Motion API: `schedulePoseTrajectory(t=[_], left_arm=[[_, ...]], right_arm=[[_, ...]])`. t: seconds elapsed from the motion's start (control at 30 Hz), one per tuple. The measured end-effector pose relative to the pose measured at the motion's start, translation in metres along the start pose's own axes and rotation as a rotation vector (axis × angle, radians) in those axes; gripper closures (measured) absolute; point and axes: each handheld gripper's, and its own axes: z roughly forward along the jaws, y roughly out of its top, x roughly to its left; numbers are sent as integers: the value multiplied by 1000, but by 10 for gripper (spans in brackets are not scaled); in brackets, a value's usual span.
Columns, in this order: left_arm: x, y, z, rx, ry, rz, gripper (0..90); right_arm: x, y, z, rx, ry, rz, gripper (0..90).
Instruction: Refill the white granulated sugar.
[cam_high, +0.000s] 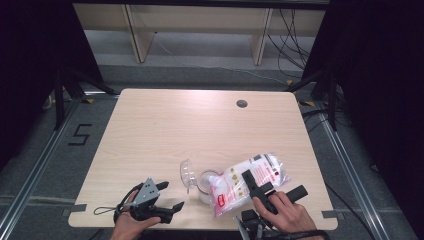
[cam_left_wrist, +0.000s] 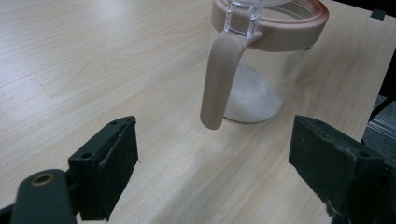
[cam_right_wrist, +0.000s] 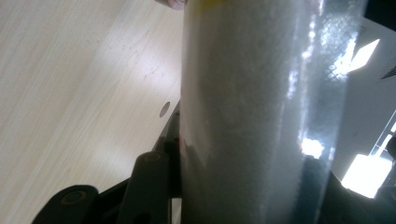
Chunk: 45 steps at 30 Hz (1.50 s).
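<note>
A clear jar (cam_high: 207, 182) with a beige rim and handle stands near the table's front edge, its clear lid (cam_high: 187, 174) swung open to the left. White granules lie in its bottom (cam_left_wrist: 254, 100). A plastic bag of white granules (cam_high: 252, 177) lies tilted with its lower end at the jar's mouth. My right gripper (cam_high: 257, 189) is shut on the bag; the bag (cam_right_wrist: 252, 116) fills the space between its jaws (cam_right_wrist: 247, 186). My left gripper (cam_high: 171, 195) rests open to the left of the jar. Its jaws (cam_left_wrist: 212, 168) stand wide apart, with the jar's handle (cam_left_wrist: 219, 79) ahead and untouched.
The wooden table (cam_high: 200, 125) has a round cable hole (cam_high: 242, 103) at the back right. The jar, bag and both hands crowd its front edge. Pale wooden shelving (cam_high: 200, 30) and loose cables lie on the floor beyond the table.
</note>
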Motion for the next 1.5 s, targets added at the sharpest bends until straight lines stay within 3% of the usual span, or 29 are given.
schedulePoseTrajectory(t=[0.17,0.53,0.57,0.67,0.83,0.87,0.93,0.97,1.03,1.13,1.17,1.23,1.3,1.47,1.5], left_arm=[[-1,0,0,2,1,-4,153],[2,1,-1,1,0,26,153],[1,0,-1,-1,0,17,153],[0,0,0,-7,4,5,153],[1,1,-1,-1,-1,20,153],[2,1,-1,2,0,23,153],[1,0,0,-9,-4,-14,153],[1,0,0,-4,-5,-9,153],[1,0,-1,2,3,-2,153],[1,0,0,-6,-6,-9,153],[0,0,0,-8,-6,-17,153],[1,0,0,-6,-6,-14,153],[1,0,0,-9,-2,-13,153],[3,1,-1,-1,1,16,153],[1,0,-1,-8,5,-15,153]], right_arm=[[3,-1,1,12,8,60,656],[8,-10,-7,45,20,54,660],[6,-9,-8,33,20,26,661],[9,-5,-12,29,19,57,661],[8,0,-9,18,23,48,663],[5,-1,-8,5,17,6,663],[5,2,-7,14,20,33,663],[2,1,-5,3,18,-18,663],[2,0,-3,2,12,13,664],[0,-1,-3,5,15,-8,665],[1,-1,-3,4,8,22,665],[-1,-4,-2,-7,2,-3,666],[3,-6,-5,27,13,55,666],[3,-11,-7,41,20,39,667],[4,-11,-8,38,22,33,668]])
